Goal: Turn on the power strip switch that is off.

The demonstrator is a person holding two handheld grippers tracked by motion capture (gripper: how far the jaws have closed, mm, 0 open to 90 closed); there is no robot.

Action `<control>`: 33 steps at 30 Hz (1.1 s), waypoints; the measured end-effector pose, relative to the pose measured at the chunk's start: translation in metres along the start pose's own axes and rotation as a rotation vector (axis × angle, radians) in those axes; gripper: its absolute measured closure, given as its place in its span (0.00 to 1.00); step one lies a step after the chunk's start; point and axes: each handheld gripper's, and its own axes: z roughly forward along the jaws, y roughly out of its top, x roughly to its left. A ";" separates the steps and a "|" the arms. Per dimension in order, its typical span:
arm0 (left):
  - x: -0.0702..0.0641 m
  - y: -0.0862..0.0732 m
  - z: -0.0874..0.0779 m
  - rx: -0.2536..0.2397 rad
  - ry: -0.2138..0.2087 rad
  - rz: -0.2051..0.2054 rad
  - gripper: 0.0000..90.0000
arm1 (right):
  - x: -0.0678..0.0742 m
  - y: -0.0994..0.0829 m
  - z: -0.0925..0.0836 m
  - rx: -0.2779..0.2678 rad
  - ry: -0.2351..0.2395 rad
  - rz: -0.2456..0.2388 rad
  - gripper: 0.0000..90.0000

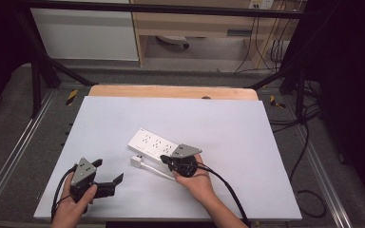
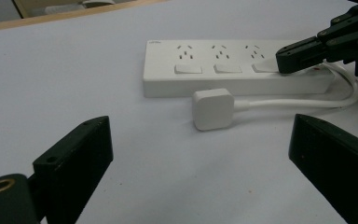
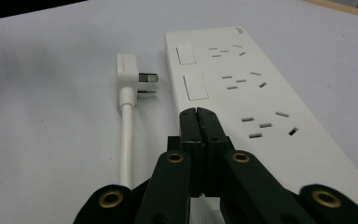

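A white power strip (image 1: 154, 142) (image 2: 214, 70) (image 3: 261, 93) with three sockets and three rocker switches lies flat on the white table top. Its white plug (image 1: 136, 161) (image 2: 212, 108) (image 3: 128, 70) lies unplugged beside it, prongs toward the strip, with the cable (image 3: 126, 140) curving back. My right gripper (image 1: 164, 158) (image 3: 199, 114) is shut with nothing between its jaws, and its tip (image 2: 289, 58) rests at the switch nearest the cable end. My left gripper (image 1: 108, 172) (image 2: 200, 140) stands open near the front left, pointing at the plug from a distance.
The white table top (image 1: 218, 118) has a wooden strip (image 1: 171, 91) along its far edge. Black frame bars and loose cables (image 1: 309, 142) run along the table's sides on the floor. Cupboards stand beyond.
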 end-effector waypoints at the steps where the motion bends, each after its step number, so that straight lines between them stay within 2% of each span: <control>1: 0.000 0.000 0.000 0.000 0.000 0.000 0.07 | 0.000 0.000 0.000 0.000 0.000 0.000 1.00; 19: 0.000 0.000 0.000 0.001 0.001 -0.001 0.07 | -0.002 0.007 -0.011 -0.027 0.001 0.016 1.00; 33: 0.000 0.000 0.001 0.002 -0.002 -0.011 0.07 | -0.013 0.017 -0.030 -0.077 -0.019 0.065 1.00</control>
